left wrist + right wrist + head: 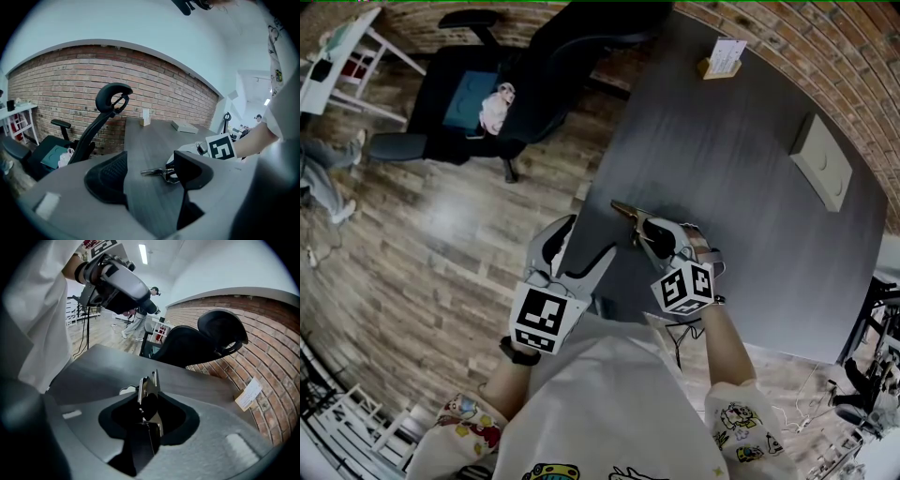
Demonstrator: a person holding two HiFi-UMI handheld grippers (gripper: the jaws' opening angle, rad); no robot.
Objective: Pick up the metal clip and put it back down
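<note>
The metal clip lies at the near left part of the dark table, its silver end pointing left. My right gripper is down on it with both pads against it. In the right gripper view the clip stands upright between the black pads of that gripper. My left gripper hangs open beside the table's left edge, with nothing in it. From the left gripper view, the clip shows between the wide-apart jaws of the left gripper, well beyond them.
A black office chair stands left of the table over the wooden floor. At the far end sits a small card holder. A flat white box lies on the table's right side. A brick wall runs behind.
</note>
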